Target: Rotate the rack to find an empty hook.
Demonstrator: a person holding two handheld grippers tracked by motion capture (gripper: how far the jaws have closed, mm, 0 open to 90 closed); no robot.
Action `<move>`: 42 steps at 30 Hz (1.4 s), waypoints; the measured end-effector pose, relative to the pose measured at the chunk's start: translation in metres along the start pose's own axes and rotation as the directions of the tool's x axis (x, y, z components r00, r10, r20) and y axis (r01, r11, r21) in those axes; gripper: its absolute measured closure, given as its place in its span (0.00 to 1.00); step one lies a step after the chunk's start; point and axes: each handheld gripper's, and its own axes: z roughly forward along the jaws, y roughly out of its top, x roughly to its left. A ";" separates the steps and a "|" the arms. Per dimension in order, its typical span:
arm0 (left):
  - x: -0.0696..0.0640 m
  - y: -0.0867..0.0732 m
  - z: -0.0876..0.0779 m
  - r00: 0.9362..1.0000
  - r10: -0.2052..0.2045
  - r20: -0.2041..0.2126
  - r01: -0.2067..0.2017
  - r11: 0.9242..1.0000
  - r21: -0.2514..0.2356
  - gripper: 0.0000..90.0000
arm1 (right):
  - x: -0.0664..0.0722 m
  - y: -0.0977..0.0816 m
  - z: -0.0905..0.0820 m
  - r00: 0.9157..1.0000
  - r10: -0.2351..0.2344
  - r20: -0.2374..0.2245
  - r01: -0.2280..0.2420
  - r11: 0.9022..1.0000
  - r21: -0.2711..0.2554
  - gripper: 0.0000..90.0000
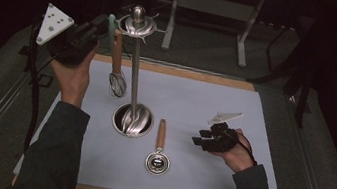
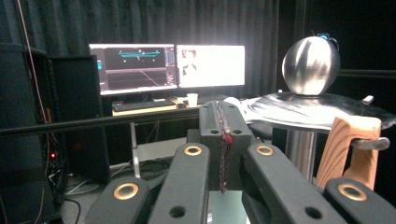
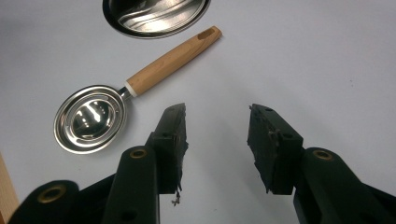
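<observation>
A steel utensil stand (image 1: pixel 135 69) rises from a round base (image 1: pixel 131 119) on the white mat (image 1: pixel 216 101). Its top disc carries a ball (image 2: pixel 310 65). A wire whisk (image 1: pixel 117 85) hangs from the disc by its wooden handle (image 2: pixel 348 149). My left gripper (image 1: pixel 102 25) is held high beside that top, jaws shut together (image 2: pixel 222 121). A pale green rod (image 1: pixel 110 28) stands right at its tips; I cannot tell whether they touch it. A steel scoop with a wooden handle (image 1: pixel 159 149) lies flat on the mat. My right gripper (image 1: pixel 199 136) hovers open just right of the scoop (image 3: pixel 91 119), nothing between its jaws (image 3: pixel 217 126).
The mat lies on a wooden board (image 1: pixel 175 70) on a grey table. A metal frame (image 1: pixel 210 4) stands behind the table. Two lit monitors (image 2: pixel 166 65) sit on a desk in the dark background. The stand's base (image 3: pixel 154 14) is close ahead of the right gripper.
</observation>
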 end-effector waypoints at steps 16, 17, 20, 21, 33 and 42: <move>0.001 -0.002 -0.006 1.000 0.019 0.000 -0.019 1.000 0.010 1.00 | 0.000 -0.002 0.003 1.000 0.009 -0.004 -0.009 1.000 0.002 0.63; 0.002 -0.003 -0.009 1.000 0.022 -0.001 -0.022 1.000 0.009 1.00 | 0.000 -0.003 0.003 1.000 0.011 -0.005 -0.011 1.000 0.003 0.63; 0.005 -0.008 -0.014 1.000 0.023 -0.004 -0.023 1.000 0.019 0.99 | -0.001 -0.003 0.003 1.000 0.013 -0.006 -0.013 1.000 0.004 0.63; 0.006 -0.009 -0.016 1.000 0.023 -0.006 -0.023 0.999 0.022 0.99 | -0.001 -0.003 0.004 1.000 0.014 -0.005 -0.014 1.000 0.003 0.63; 0.013 -0.051 -0.038 1.000 -0.028 0.014 0.027 0.997 0.073 0.94 | -0.001 -0.004 0.005 1.000 0.016 0.000 -0.016 1.000 0.004 0.62; 0.009 -0.091 -0.048 0.999 -0.041 0.009 0.040 0.990 0.133 0.92 | -0.001 -0.004 0.009 1.000 0.025 -0.004 -0.025 1.000 0.004 0.60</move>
